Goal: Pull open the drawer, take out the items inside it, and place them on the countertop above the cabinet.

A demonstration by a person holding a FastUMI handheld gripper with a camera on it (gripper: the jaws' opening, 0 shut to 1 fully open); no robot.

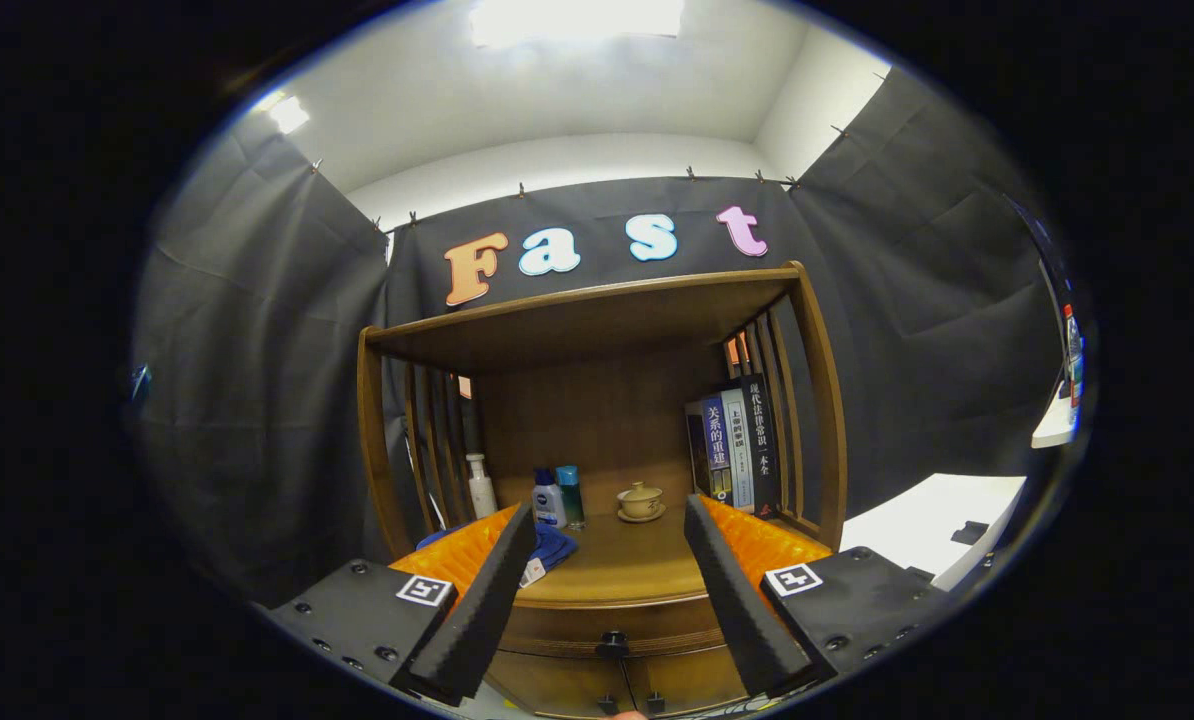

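Wooden drawer sits closed between the spread-apart gripper fingers.

Jaws wide apart, countertop bare between them, bottles, teacup, books behind.

black cloth walls, white ceiling (lit)

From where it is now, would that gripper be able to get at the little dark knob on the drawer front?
Probably yes. The gripper has its fingers open and holding nothing, and the drawer knob sits low between them on the closed drawer front, with nothing in between.
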